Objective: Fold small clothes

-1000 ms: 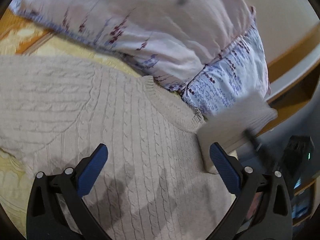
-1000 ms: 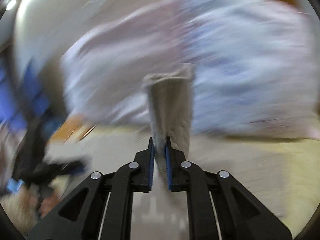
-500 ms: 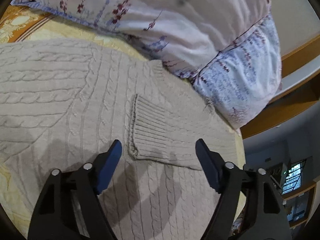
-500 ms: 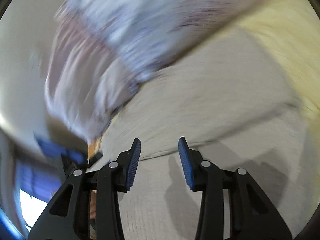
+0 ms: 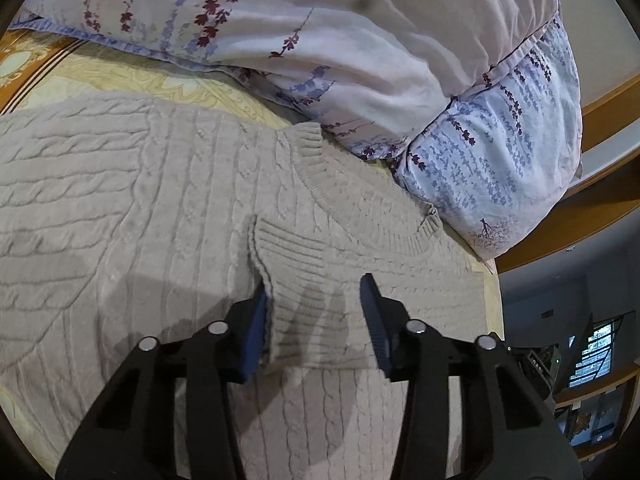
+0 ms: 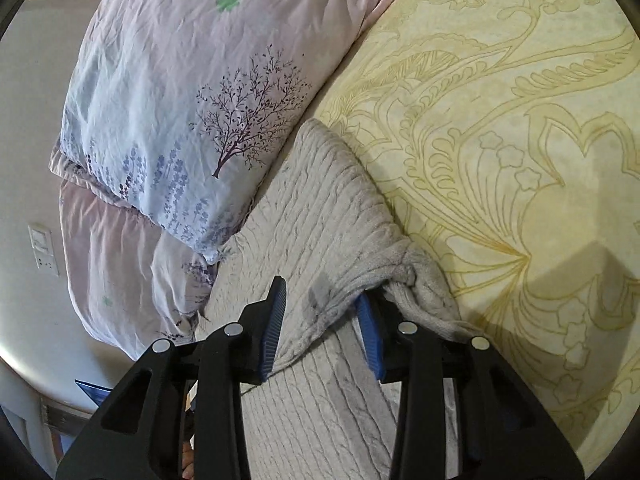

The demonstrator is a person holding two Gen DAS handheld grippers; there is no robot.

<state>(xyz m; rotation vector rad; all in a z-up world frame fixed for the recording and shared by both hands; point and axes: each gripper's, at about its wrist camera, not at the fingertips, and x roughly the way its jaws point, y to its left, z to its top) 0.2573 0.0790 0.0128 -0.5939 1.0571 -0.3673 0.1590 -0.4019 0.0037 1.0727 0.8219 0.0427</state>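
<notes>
A beige cable-knit sweater (image 5: 132,208) lies flat on the bed, neckline toward the pillows. One sleeve is folded across the chest, its ribbed cuff (image 5: 296,272) lying between the fingers of my left gripper (image 5: 316,312), which is open just above it. In the right wrist view the sweater (image 6: 320,208) is folded along its side, with a bunched fold (image 6: 404,276) at the edge. My right gripper (image 6: 322,320) is open and straddles that folded edge, touching the knit.
Two floral pillows (image 5: 360,52) lie stacked against the sweater's neckline; they also show in the right wrist view (image 6: 192,92). The yellow patterned bedsheet (image 6: 500,128) spreads to the right. The bed edge and dark shelves (image 5: 580,360) are at the right.
My right gripper let go of the sleeve cuff, which now lies across the chest, and opened. It then moved to the sweater's folded side. My left gripper narrowed and moved down over the cuff.
</notes>
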